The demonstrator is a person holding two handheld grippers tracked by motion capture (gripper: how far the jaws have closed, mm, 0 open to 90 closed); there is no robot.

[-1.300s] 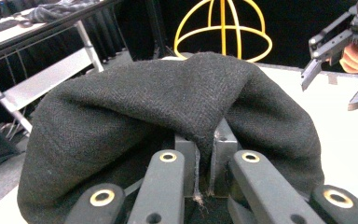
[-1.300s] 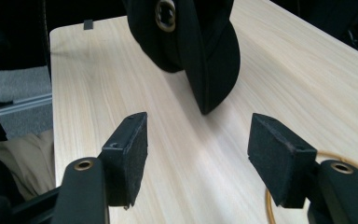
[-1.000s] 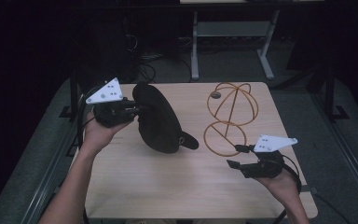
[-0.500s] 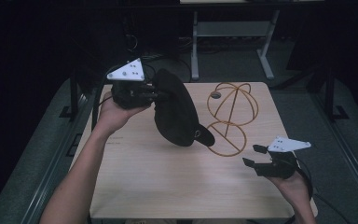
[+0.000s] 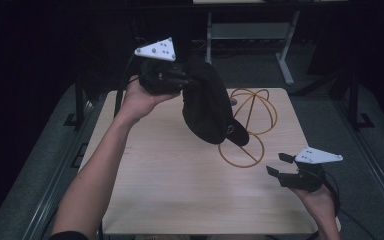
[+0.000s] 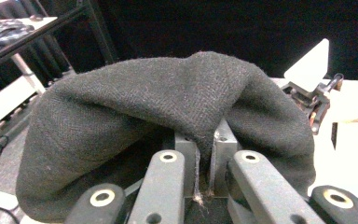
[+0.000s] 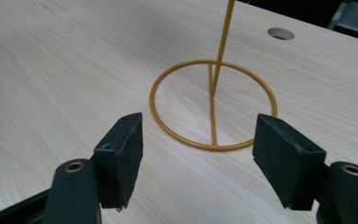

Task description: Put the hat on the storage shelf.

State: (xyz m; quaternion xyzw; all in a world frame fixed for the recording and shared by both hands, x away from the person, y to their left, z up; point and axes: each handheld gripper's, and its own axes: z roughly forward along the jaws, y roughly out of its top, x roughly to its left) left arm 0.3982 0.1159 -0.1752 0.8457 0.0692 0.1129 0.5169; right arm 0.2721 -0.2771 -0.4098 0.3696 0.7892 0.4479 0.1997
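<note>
A dark grey wool cap [image 5: 207, 105] hangs in the air over the table's middle back, brim down. My left gripper [image 5: 182, 82] is shut on its edge; in the left gripper view the fabric [image 6: 168, 112] is pinched between the closed jaws and drapes over them. A gold wire hat stand [image 5: 250, 117] with a round base ring [image 7: 213, 105] and a domed top stands at the right of the table, just behind the cap. My right gripper [image 5: 276, 165] is open near the table's right front, a little short of the base ring, with nothing between its pads [image 7: 121, 156].
The light wooden table [image 5: 170, 180] has a round cable hole [image 7: 280, 33] beyond the stand. A white desk frame [image 5: 285, 55] stands on the dark floor behind the table. My right gripper also appears far off in the left gripper view [image 6: 314, 91].
My left gripper has lifted the cap and carried it right and toward the back, close to the stand's dome. My right gripper has drifted slightly right and toward the front.
</note>
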